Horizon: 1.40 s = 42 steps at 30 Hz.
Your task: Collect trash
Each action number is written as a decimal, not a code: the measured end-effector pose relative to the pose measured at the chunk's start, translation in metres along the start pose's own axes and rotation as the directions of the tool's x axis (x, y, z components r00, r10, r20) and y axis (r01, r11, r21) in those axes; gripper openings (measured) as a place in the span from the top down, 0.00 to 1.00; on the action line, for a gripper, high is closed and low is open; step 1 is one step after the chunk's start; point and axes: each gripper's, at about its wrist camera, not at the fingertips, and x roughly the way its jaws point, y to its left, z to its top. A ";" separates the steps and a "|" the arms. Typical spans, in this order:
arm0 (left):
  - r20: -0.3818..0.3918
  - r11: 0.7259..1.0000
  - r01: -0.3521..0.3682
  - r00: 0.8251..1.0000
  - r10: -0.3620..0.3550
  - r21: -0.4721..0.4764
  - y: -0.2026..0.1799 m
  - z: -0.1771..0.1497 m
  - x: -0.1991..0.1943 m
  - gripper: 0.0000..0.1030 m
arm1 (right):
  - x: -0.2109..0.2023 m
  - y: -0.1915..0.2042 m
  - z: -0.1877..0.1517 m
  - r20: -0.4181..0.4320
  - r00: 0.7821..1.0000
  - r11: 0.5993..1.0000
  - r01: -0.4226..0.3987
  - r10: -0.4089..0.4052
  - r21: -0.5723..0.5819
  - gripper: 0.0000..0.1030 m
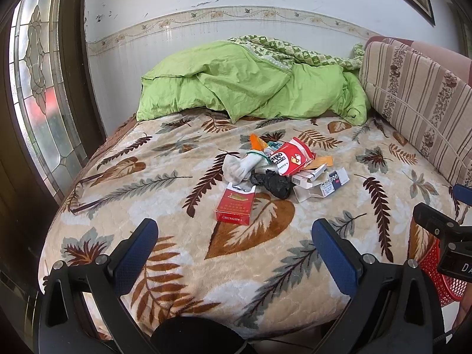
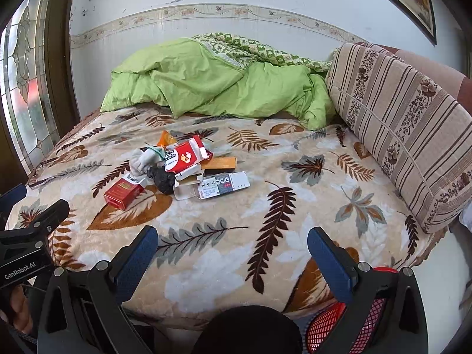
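A heap of trash lies mid-bed on the leaf-patterned blanket (image 1: 177,153). It holds a red cigarette pack (image 1: 235,207) (image 2: 124,193), a red-and-white pouch (image 1: 292,157) (image 2: 185,154), a crumpled black bag (image 1: 273,183) (image 2: 161,180), a white sock (image 1: 239,168) (image 2: 141,160), open white cartons (image 1: 321,183) (image 2: 212,187) and an orange wrapper (image 1: 257,142) (image 2: 165,138). My left gripper (image 1: 234,243) hangs open over the bed's near edge, short of the red pack. My right gripper (image 2: 233,249) is open too, nearer the bed's right side, holding nothing.
A red mesh basket (image 2: 330,324) (image 1: 442,277) stands below the bed's near right edge. A green quilt (image 1: 250,85) is bunched at the far side, and a striped cushion (image 2: 407,118) lines the right. A stained-glass door (image 1: 38,88) is on the left.
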 end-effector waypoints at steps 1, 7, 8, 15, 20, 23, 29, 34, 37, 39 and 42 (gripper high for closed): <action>0.002 1.000 -0.001 1.000 0.001 0.000 0.000 0.000 0.000 0.00 | 0.001 -0.001 0.001 -0.002 1.000 1.000 -0.001 0.001 0.001 0.01; 0.002 1.000 -0.002 1.000 0.002 -0.001 -0.001 0.000 0.000 0.00 | 0.002 -0.001 0.000 -0.010 1.000 1.000 -0.004 0.004 0.006 0.01; 0.002 1.000 -0.003 1.000 0.003 0.000 -0.001 0.000 0.000 0.00 | 0.003 -0.001 0.000 -0.012 1.000 1.000 -0.003 0.003 0.005 0.01; 0.001 1.000 -0.001 1.000 0.001 0.001 -0.001 0.000 0.000 0.00 | 0.003 -0.001 0.000 -0.012 1.000 1.000 -0.005 0.006 0.006 0.01; 0.001 1.000 -0.001 1.000 0.001 0.000 -0.001 0.000 0.000 0.00 | 0.004 -0.002 -0.001 -0.015 1.000 1.000 -0.007 0.007 0.009 0.01; 0.000 1.000 -0.002 1.000 0.002 0.000 -0.001 0.000 0.000 0.00 | 0.003 -0.001 -0.001 -0.014 1.000 1.000 -0.006 0.006 0.007 0.01; -0.001 1.000 -0.002 1.000 0.002 0.001 -0.001 0.000 0.000 0.00 | 0.005 -0.002 -0.002 -0.018 1.000 1.000 -0.008 0.008 0.013 0.01; -0.014 1.000 0.000 1.000 0.000 -0.004 -0.001 -0.005 0.000 0.00 | 0.008 -0.001 -0.004 -0.030 1.000 1.000 -0.010 0.010 0.023 0.01; -0.028 1.000 0.002 1.000 -0.002 -0.013 -0.001 -0.009 0.001 0.00 | 0.010 -0.001 -0.003 -0.037 0.999 1.000 -0.012 0.013 0.026 0.01; -0.044 1.000 0.009 0.999 -0.010 -0.021 0.001 -0.011 0.004 0.00 | 0.012 -0.001 -0.003 -0.042 0.999 1.000 -0.016 0.017 0.027 0.01; -0.082 0.998 0.019 0.996 -0.024 -0.054 0.011 -0.010 0.015 0.00 | 0.015 -0.002 -0.003 -0.054 0.998 0.999 -0.033 0.035 0.042 0.01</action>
